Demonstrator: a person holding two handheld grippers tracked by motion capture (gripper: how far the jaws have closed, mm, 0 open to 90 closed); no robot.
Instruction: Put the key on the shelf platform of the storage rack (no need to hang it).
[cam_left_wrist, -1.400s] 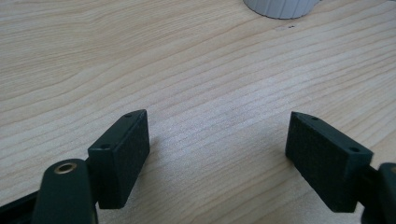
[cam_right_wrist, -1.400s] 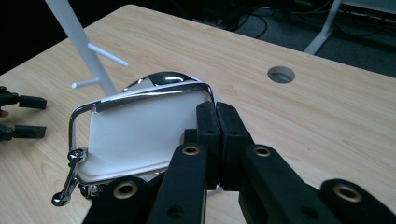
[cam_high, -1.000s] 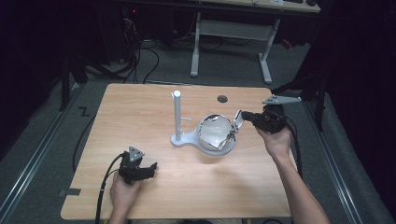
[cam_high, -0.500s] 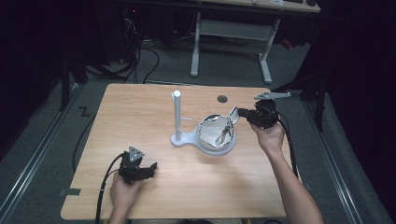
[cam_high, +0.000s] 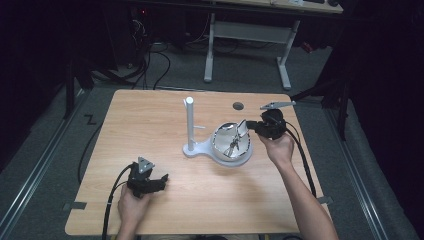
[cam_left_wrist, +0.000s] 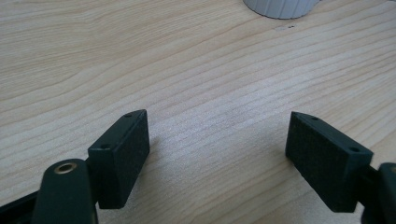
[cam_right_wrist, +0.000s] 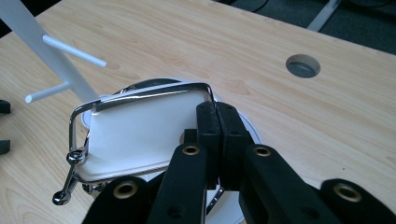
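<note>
— What about the left gripper (cam_high: 159, 181)?
— It had not stirred since a second before: it sat on the wooden table (cam_high: 150, 125), jaws spread wide with only bare wood between them.
— And the right gripper (cam_high: 248, 127)?
— It had drifted leftward and lower. Its jaws were pressed tight on the wire frame of a small tilting mirror (cam_right_wrist: 140, 133), just ahead of them, held over the white jewellery stand (cam_high: 192, 145) and its dish.
</note>
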